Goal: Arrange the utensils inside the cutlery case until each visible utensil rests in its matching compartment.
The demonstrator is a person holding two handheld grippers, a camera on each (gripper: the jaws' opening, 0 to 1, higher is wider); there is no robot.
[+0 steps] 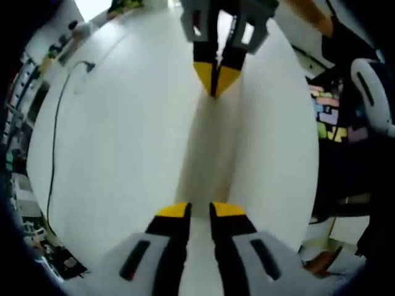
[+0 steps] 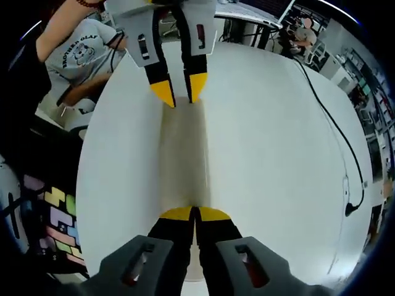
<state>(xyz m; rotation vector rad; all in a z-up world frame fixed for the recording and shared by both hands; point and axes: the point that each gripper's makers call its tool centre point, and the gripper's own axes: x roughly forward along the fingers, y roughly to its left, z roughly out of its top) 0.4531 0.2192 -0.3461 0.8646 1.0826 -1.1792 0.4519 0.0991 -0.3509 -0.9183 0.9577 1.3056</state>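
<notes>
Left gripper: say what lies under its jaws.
Under the left gripper lies bare white table, with a faint shadow running ahead. The patch right beneath the jaws is covered by them, so what is there cannot be seen.

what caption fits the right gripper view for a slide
Right gripper shut over a bare white table, facing the slightly open left gripper.

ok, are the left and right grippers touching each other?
Apart. In the left gripper view, a bare stretch of white table separates the left gripper at the bottom from the right gripper at the top.
</notes>
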